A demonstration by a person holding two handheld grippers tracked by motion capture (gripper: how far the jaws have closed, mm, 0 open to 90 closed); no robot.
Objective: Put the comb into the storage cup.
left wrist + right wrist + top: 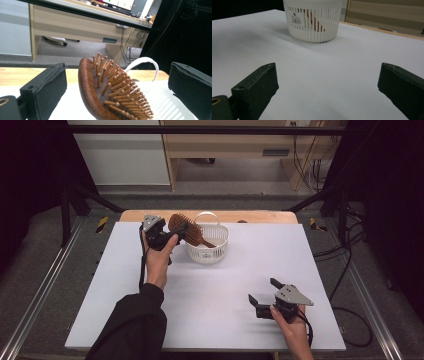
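2 grippers, both released: your left gripper (176, 236) has its jaws spread either side of the brush (110, 92) without pressing it. The brush leans handle-down in the basket (215, 254), head over the rim. Your right gripper (263, 295) sits well apart on the table (200, 320).

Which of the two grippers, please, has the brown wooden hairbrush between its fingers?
The left gripper, up by the white slotted plastic basket: the brown wooden hairbrush stands between its open fingers. The right gripper has bare white table between its fingers.
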